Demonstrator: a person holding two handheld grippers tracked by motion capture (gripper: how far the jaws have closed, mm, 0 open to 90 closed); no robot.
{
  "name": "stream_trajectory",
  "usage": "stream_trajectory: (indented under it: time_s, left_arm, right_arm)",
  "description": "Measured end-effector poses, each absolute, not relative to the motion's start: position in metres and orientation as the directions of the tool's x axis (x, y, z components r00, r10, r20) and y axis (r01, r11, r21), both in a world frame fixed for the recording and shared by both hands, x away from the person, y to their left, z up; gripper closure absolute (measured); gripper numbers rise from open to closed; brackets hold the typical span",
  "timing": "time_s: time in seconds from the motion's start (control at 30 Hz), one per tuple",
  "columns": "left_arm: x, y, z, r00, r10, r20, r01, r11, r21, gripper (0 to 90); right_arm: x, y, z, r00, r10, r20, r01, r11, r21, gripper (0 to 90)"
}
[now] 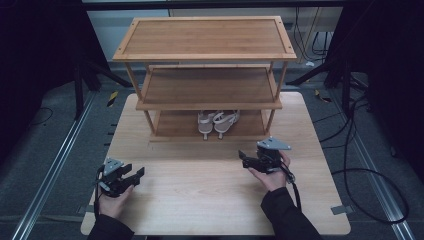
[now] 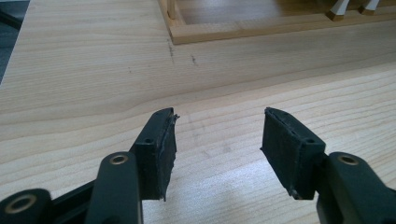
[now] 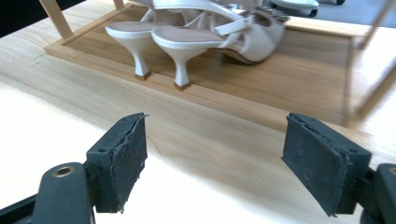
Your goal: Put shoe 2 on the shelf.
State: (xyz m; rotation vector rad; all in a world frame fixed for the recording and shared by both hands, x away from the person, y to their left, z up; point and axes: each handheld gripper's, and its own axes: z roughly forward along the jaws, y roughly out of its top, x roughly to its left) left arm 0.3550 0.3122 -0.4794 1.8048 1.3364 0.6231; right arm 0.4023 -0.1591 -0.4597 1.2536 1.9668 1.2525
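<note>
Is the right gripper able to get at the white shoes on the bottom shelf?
Probably yes: the right gripper is open, faces the white shoes, and only bare table lies between them.

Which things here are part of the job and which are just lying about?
In the job:
- white heeled sandals on the rack's bottom shelf
- wooden shoe rack
- right tongs, open
- left tongs, open

Lying about:
- black cables on the floor

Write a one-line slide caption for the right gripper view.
Open right gripper over the table, facing a pair of white heeled sandals standing side by side on the rack's bottom shelf.
</note>
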Motion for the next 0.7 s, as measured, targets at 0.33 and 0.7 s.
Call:
stream_trajectory:
  time_s: [0.33, 0.7]
  left_arm:
    - [0.355, 0.322, -0.479, 0.304, 0.949, -0.081, 0.569, -0.112, 0.814, 35.6]
    - [0.359, 0.337, -0.483, 0.257, 0.964, -0.067, 0.594, -0.103, 0.798, 32.0]
  right_arm:
    - [0.369, -0.22, -0.474, -0.385, 0.918, 0.096, 0.481, 0.111, 0.869, 17.5]
    - [0.359, -0.269, -0.489, -0.268, 0.952, 0.15, 0.555, 0.025, 0.832, 13.3]
